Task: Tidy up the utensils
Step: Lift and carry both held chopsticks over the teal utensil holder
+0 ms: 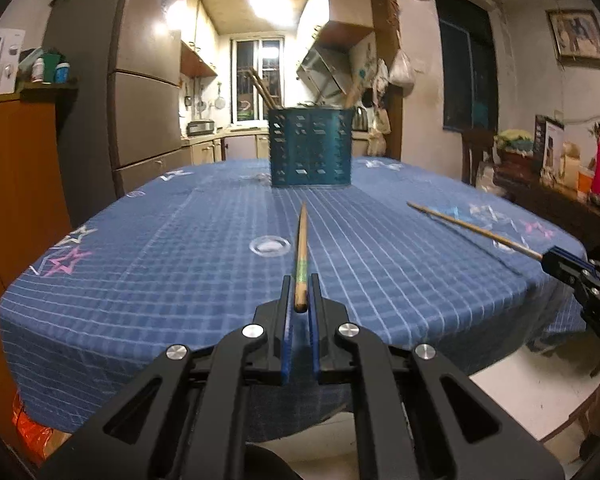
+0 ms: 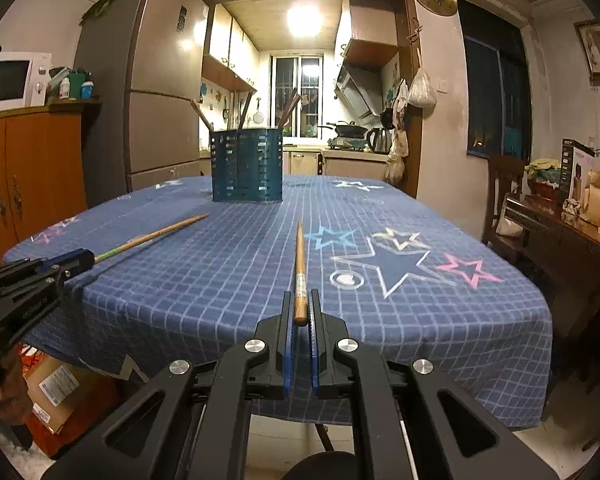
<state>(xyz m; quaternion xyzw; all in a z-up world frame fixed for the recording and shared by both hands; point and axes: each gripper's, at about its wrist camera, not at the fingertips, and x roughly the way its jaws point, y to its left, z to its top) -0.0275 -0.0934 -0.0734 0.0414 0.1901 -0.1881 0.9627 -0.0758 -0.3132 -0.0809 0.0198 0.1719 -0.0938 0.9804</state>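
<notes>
Two chopsticks are held above the table, one (image 1: 301,248) clamped between the closed jaws of the left gripper (image 1: 300,294), the other (image 2: 299,264) pinched likewise by the right gripper (image 2: 300,308). One teal perforated holder (image 2: 247,165), already stocked with several utensils, is set upright farther back on the blue checked, star-printed tablecloth (image 2: 220,280). A fridge (image 2: 156,80) and a lit kitchen are seen behind.

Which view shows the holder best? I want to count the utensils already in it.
The right wrist view: the holder is sharp there, with several handles standing clear above its rim. In the left wrist view the holder is blurred, and only two or three handles show against the kitchen clutter.
</notes>
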